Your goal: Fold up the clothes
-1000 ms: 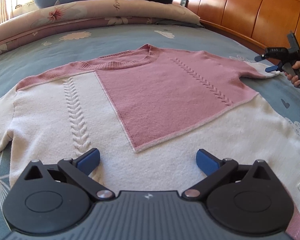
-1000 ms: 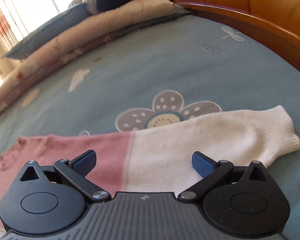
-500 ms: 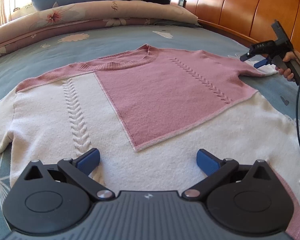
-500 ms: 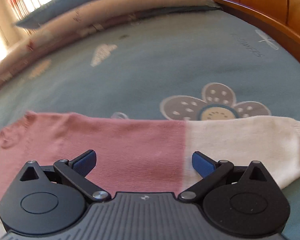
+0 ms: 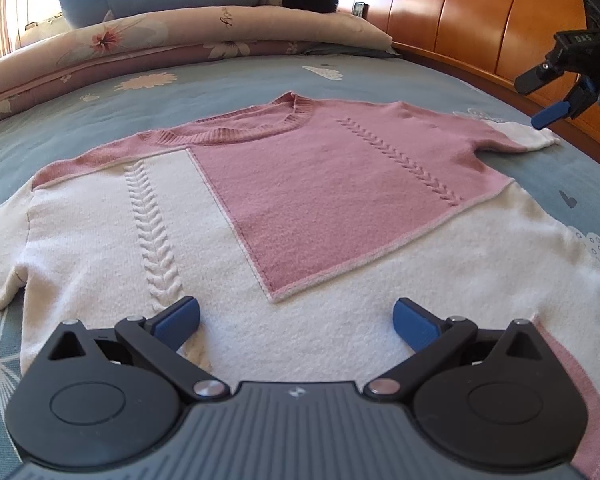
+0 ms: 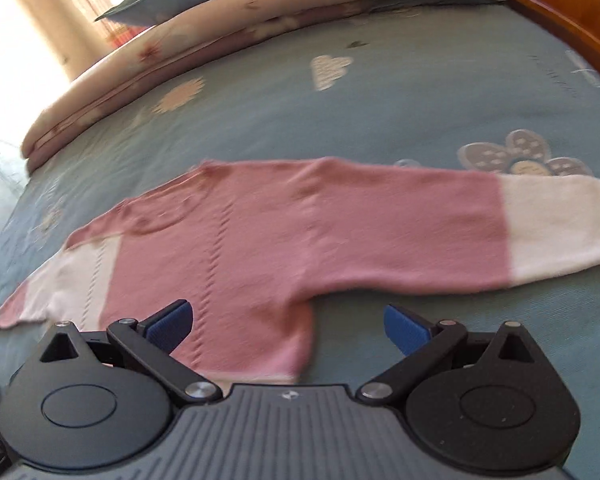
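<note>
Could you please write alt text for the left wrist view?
A pink and white sweater lies flat, front up, on a blue floral bedsheet. The open left gripper hovers over its hem; the right gripper hangs above the far sleeve.

Left tool [image 5: 296,316] spread wide, right tool [image 6: 287,320] spread wide

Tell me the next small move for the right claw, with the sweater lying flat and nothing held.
Probably lower the right claw onto the pink-and-white sleeve and close on it. The sweater lies spread face up on the bed, unfolded, both claws are open, and this sleeve stretches out sideways beyond the claw's open jaws. The left claw can wait over the hem.
</note>
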{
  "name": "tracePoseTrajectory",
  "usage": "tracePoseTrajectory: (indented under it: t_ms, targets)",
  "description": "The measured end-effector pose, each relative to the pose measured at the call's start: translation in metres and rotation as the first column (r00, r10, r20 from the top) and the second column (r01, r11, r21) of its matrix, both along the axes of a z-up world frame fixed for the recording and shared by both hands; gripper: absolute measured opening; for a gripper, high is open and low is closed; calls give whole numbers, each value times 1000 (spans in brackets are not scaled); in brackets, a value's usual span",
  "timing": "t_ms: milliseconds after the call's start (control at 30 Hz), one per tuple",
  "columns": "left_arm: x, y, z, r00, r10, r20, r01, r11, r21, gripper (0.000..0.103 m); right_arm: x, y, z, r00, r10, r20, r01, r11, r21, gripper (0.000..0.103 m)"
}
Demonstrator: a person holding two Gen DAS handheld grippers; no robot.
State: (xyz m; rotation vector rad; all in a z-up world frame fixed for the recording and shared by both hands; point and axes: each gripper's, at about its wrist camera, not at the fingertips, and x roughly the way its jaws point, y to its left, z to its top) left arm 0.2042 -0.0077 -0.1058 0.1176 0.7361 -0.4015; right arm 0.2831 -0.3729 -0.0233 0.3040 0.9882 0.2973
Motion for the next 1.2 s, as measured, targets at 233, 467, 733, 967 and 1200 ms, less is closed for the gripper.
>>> tracePoseTrajectory:
  t_ms: [233, 467, 733, 967, 1200]
  targets:
    - [-2, -1, 0, 1000, 0, 5, 0, 1000, 6, 102, -24, 51, -49, 995, -3, -100, 8, 999, 51, 103]
    - [-2, 0, 2, 1000, -7, 5, 7, 1000, 14, 102, -97, 54, -49, 986, -17, -164, 23, 999, 29, 103]
    - [-2, -1, 1, 1000, -11, 10, 11, 1000, 16, 102, -175, 80, -58, 973, -14, -230, 11, 1000, -17, 103]
    - [-1, 0, 1, 1000, -14, 11, 14, 1000, 11, 102, -213, 85, -47, 952, -9, -305, 0, 1000, -31, 103]
    - [-1, 1, 0, 1000, -21, 16, 21, 1000, 10, 102, -178, 140, -42, 991, 34, -126, -54, 985, -162, 103]
